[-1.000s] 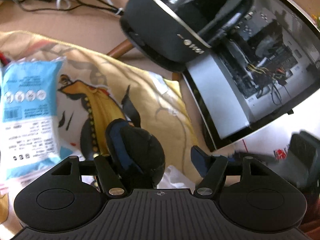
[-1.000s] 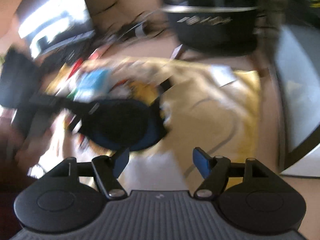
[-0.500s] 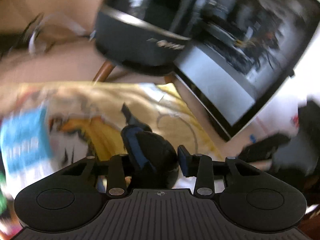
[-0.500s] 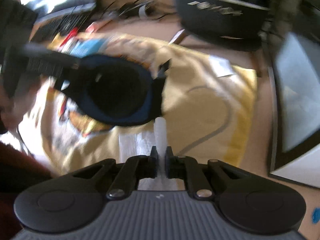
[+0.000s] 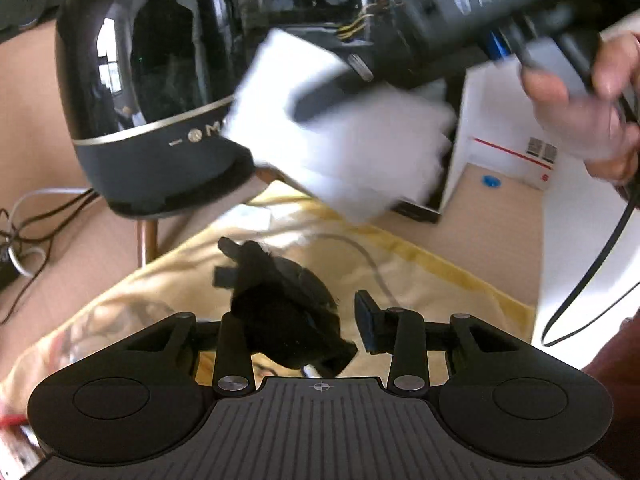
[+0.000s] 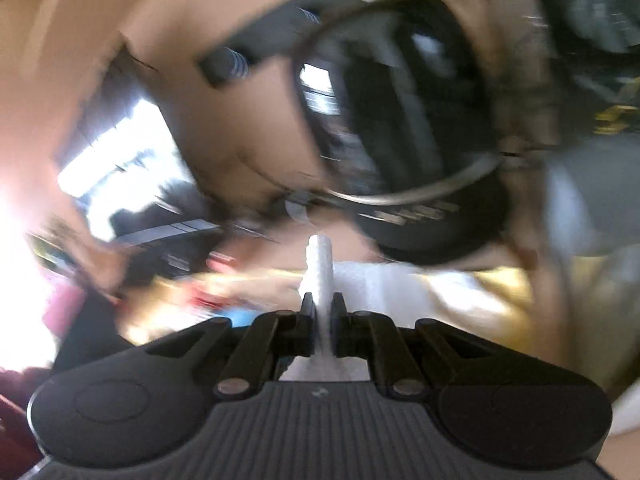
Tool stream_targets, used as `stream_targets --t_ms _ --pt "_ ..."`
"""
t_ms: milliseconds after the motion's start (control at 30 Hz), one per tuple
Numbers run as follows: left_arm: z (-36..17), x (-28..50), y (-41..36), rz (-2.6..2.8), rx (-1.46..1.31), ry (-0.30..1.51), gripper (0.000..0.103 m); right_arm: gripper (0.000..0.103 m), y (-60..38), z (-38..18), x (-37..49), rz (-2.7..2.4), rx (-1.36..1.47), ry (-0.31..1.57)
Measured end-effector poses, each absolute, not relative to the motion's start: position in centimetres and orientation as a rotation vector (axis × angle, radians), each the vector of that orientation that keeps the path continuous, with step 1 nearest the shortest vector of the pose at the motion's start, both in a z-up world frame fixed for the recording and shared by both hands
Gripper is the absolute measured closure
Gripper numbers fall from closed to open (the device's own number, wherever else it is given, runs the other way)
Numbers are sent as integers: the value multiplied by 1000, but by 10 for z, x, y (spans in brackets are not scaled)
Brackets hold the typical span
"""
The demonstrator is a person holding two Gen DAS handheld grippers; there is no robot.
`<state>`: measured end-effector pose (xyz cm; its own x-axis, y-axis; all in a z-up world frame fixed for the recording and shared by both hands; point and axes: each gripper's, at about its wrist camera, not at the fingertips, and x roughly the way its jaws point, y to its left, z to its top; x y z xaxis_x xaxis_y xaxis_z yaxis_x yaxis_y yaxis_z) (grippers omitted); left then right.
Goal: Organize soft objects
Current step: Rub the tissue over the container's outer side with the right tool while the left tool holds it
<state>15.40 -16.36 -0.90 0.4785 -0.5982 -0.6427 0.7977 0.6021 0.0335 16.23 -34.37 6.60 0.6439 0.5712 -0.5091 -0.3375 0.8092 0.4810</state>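
A black eye mask [image 5: 288, 312] with a blue edge hangs just above the yellow printed cloth [image 5: 420, 276], and my left gripper [image 5: 304, 328] is shut on it. Its left finger is hidden behind the mask; the blue right pad [image 5: 366, 326] shows beside it. A flat white folded tissue [image 5: 360, 148] is held up in front of the black appliance by my right gripper [image 5: 316, 100], which is blurred, with a hand [image 5: 580, 100] behind it. In the right wrist view the tissue [image 6: 320, 276] shows edge-on, and the right gripper [image 6: 322, 312] is shut on it.
A glossy black round appliance [image 5: 152, 100] stands behind the cloth on copper legs. An open computer case [image 5: 400, 8] is behind it. A white box [image 5: 516, 140] with a red line sits at the right, and cables [image 5: 32, 232] lie at the left.
Both grippers went from open to shut: the left on the eye mask, then rolling and lifting it, the right on the white tissue, raising it. The blue packet left the left view.
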Motion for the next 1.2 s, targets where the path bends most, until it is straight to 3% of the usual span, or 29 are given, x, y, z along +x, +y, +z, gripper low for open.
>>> stream_targets --t_ms 200,533,633,733,900,1000,1200 --pt "-18 152 -158 -834 289 675 62 94 -294 39 177 617 254 802" --pt "-25 175 -146 -787 161 757 61 94 -324 -3 181 337 202 919" --pt "-22 182 -150 -810 146 773 67 94 -337 0 175 320 268 903" --pt "-13 202 -153 -821 124 781 81 94 -346 11 168 287 288 858" --pt "3 187 -184 -858 485 575 82 94 -356 24 157 257 302 786" --pt "-13 169 -192 -922 587 581 76 94 -359 30 152 232 293 768" --pt "-27 154 -176 -889 456 644 43 94 -355 52 148 193 212 714"
